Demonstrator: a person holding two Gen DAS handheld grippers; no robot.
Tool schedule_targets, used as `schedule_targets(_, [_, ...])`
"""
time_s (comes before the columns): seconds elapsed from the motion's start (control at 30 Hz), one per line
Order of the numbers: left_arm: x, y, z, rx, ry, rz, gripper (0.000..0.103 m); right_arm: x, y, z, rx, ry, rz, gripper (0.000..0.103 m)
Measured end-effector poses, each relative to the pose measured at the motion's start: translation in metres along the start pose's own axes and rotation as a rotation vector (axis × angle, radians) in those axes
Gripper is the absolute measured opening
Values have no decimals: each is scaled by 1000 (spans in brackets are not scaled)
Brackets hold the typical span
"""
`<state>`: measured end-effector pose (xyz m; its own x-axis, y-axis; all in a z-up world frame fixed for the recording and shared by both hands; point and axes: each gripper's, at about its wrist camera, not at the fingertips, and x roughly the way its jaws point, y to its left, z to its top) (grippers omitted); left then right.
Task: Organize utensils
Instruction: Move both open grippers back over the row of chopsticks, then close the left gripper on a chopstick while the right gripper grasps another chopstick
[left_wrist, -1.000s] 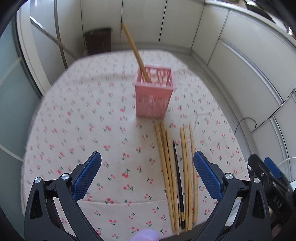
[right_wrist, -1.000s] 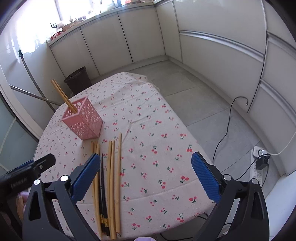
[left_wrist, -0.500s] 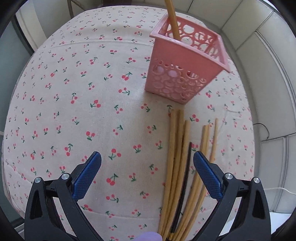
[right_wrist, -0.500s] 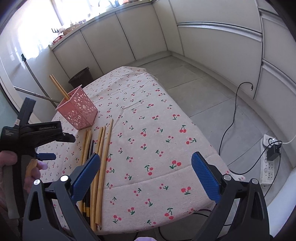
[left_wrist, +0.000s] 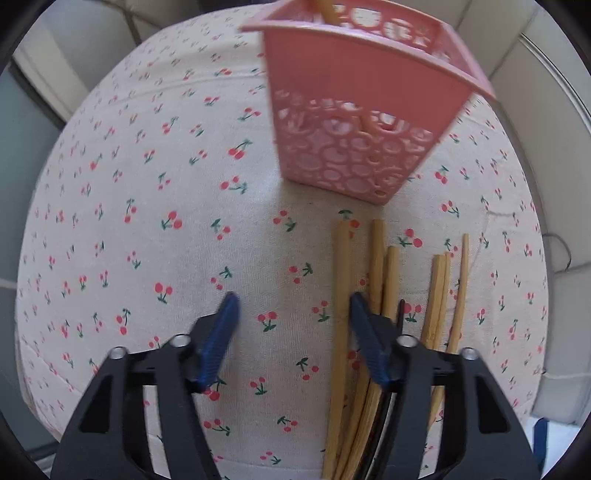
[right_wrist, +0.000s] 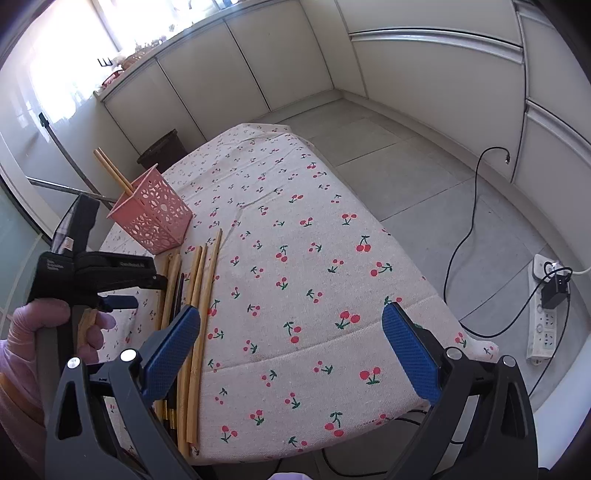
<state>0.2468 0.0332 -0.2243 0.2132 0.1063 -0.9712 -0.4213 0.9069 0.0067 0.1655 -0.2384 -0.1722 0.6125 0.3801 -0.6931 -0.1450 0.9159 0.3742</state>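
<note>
A: Step in hand looks like the pick; the left gripper (left_wrist: 291, 306) points steeply down over the cherry-print tablecloth (left_wrist: 110, 221), jaws have just been closing, now about half-wide; the leftmost bamboo chopstick (left_wrist: 341, 295) runs up between the 2 pads, tight against the right pad (left_wrist: 364, 332); no squeeze from both sides visible, so not gripped yet.

B: And the rest of the sticks?

A: Loose chopsticks (right_wrist: 199, 295) lie side by side near the table's front edge, just below the pink holder (left_wrist: 354, 122); 1 dark chopstick (left_wrist: 400, 314) sits among the bamboo ones, mostly hidden behind the right finger; the holder stands upright and already has 2 sticks (right_wrist: 110, 171) leaning out of it.

B: Right side?

A: The right gripper (right_wrist: 291, 354) hangs spread wide over bare cloth near the table corner, nothing between its pads; idle, by the look of it.

B: Progress?

A: Early, judging by the pile left on the cloth; the next move calls for finishing the close on that 1 stick without catching its neighbours, which lie touching it lower down; then a lift, a tilt toward upright, and a drop into the holder's open top; risk is a thin round stick rolling out of the pads.
</note>
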Motion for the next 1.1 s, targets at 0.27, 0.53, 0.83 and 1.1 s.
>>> schedule_targets(0.27, [1, -30, -5, 99, -10, -76, 7, 13, 6, 3, 5, 64, -31, 96])
schedule_targets(0.53, [-33, -8, -20, 104, -66, -169, 7, 47, 39, 42, -18, 158, -84, 96])
schedule_targets(0.83, [-92, 29, -25, 96, -179, -242, 8, 121, 80, 74, 21, 391, -126, 65])
schedule_targets(1.1, [-109, 61, -27, 68, -189, -282, 8, 147, 91, 72, -14, 420, -206, 54])
